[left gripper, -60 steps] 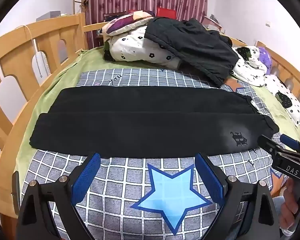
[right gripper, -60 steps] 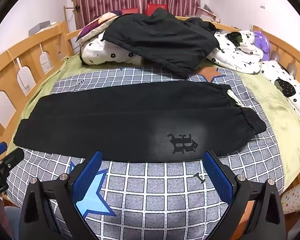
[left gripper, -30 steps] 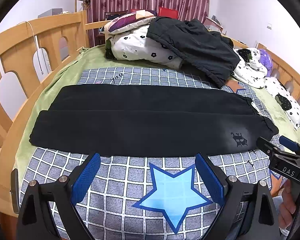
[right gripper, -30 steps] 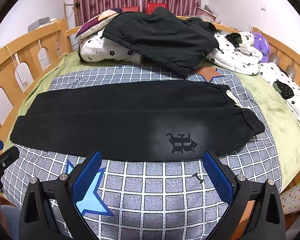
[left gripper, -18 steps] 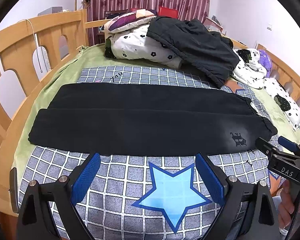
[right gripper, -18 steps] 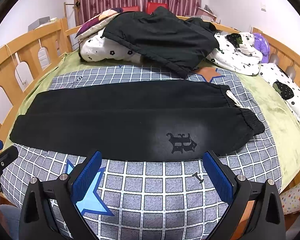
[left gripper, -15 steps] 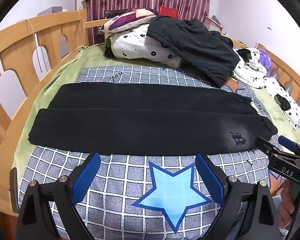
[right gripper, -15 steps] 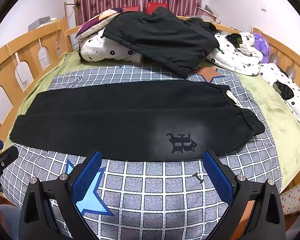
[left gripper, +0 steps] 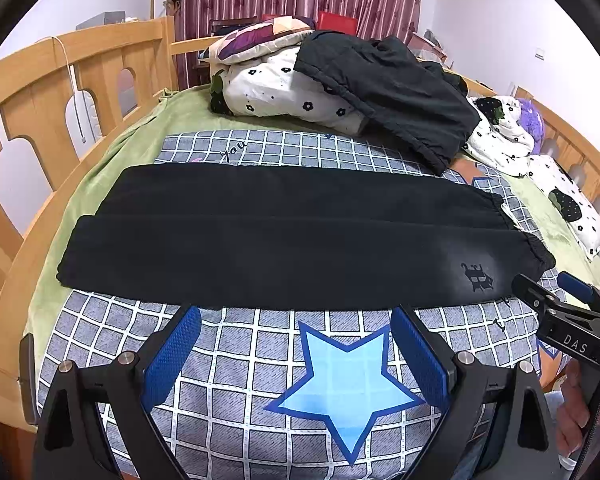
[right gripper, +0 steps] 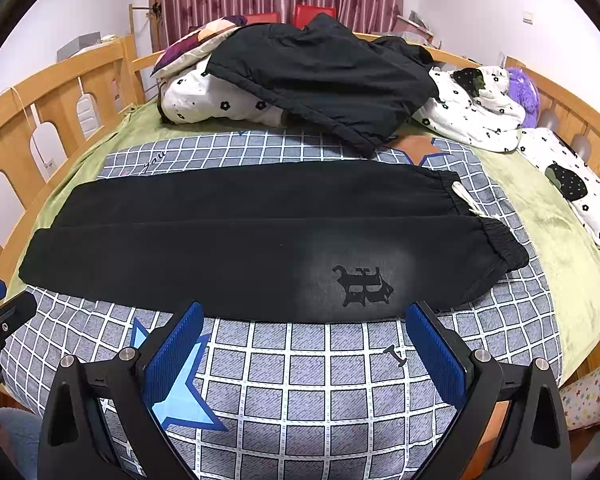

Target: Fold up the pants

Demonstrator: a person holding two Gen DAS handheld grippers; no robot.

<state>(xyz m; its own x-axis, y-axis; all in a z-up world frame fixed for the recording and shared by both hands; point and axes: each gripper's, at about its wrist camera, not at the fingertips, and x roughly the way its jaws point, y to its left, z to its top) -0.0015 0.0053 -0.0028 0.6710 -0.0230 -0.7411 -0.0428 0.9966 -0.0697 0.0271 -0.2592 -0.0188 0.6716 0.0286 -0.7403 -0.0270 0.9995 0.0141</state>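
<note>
Black pants (left gripper: 292, 240) (right gripper: 260, 240) lie flat across the checked blanket, folded lengthwise with one leg over the other. The waistband with its white drawstring is at the right end, the leg cuffs at the left, and a dark emblem (right gripper: 362, 285) marks the near layer. My left gripper (left gripper: 296, 344) hovers open just short of the pants' near edge, toward their left half. My right gripper (right gripper: 304, 338) is open too, just in front of the emblem. Each gripper shows at the edge of the other's view; nothing is held.
The grey checked blanket (left gripper: 340, 380) with blue stars covers a green sheet. A heap of floral bedding (right gripper: 220, 100) with another black garment (right gripper: 324, 76) on top lies behind the pants. Wooden rails (left gripper: 60, 92) border the bed. A person's hand (left gripper: 580, 408) holds the right gripper.
Both grippers have crept slightly closer to the pants' near edge. The pants have not moved and both grippers stay open.
</note>
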